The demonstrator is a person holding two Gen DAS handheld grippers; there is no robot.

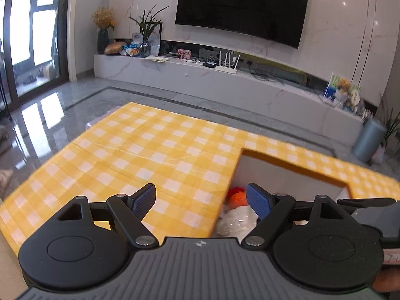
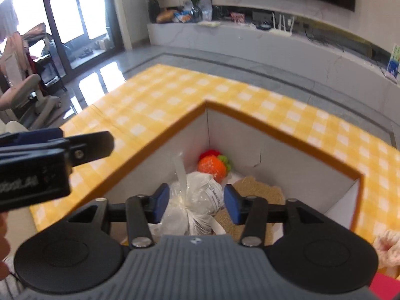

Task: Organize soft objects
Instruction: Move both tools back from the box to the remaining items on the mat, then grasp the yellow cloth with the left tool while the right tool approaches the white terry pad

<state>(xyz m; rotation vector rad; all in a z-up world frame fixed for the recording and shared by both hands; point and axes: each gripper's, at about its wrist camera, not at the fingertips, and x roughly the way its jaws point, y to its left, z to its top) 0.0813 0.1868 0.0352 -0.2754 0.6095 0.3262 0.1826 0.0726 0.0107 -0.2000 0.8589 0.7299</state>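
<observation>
A yellow-checked box (image 2: 272, 130) with white inner walls stands on the yellow-checked table (image 1: 140, 150). Inside lie an orange and red plush toy (image 2: 212, 166), a clear plastic bag holding a white soft item (image 2: 197, 200) and a tan mat (image 2: 252, 190). My right gripper (image 2: 196, 206) is open above the box, its blue pads either side of the bag, not clamping it. My left gripper (image 1: 202, 202) is open and empty at the box's left rim; it also shows in the right wrist view (image 2: 50, 155). The bag (image 1: 237, 222) and plush (image 1: 237, 195) show in the left wrist view.
A pink fluffy item (image 2: 390, 247) lies at the right edge beside the box. A low white TV bench (image 1: 225, 85) with vases, a router and a TV above lines the far wall. A chair (image 2: 32, 100) stands left on the glossy floor.
</observation>
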